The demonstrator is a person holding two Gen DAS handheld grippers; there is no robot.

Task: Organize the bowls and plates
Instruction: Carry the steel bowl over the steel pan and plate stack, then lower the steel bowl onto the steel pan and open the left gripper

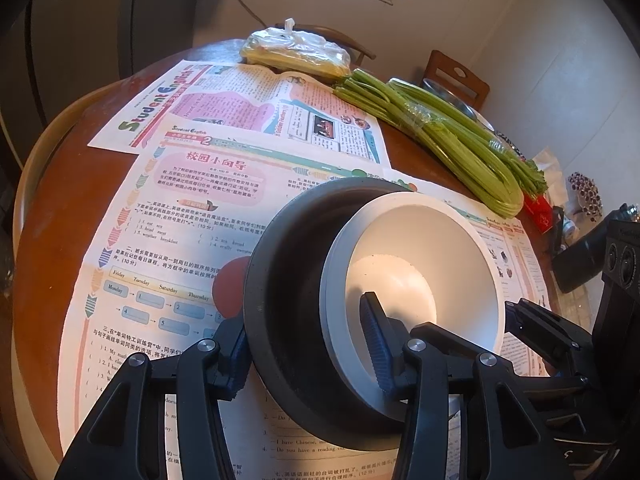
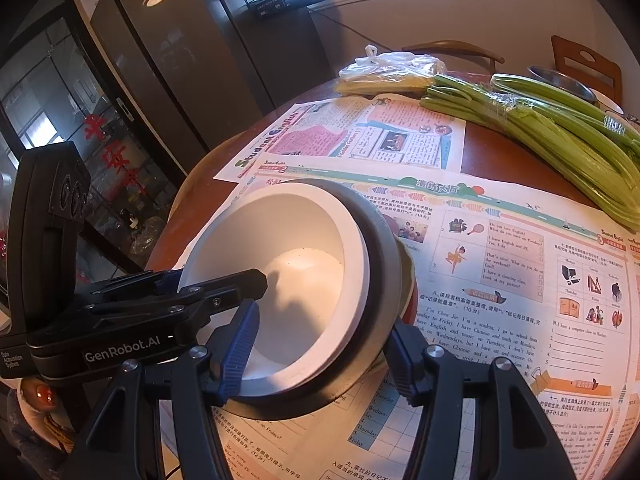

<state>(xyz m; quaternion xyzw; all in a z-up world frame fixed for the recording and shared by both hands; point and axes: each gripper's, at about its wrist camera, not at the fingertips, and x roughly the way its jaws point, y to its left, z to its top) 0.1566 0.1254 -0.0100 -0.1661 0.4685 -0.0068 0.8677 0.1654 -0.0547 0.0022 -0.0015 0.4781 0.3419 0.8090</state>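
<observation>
Two tongs, left tongs (image 1: 308, 344) and right tongs (image 2: 320, 356), pinch the stacked round white bowl (image 1: 420, 264) and dark grey bowl (image 1: 280, 280) by their walls; uneven pulling might tip them off the bench (image 1: 52, 200).

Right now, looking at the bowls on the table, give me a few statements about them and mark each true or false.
1. The white bowl sits nested inside the dark grey bowl. True.
2. Both grippers' jaws straddle the bowls' walls. True.
3. The bowls rest on bare wood. False: printed newspaper sheets lie under them.
4. The celery lies inside the white bowl. False: it lies on the table beyond the bowls.
5. The white bowl holds soup. False: it looks empty.
</observation>
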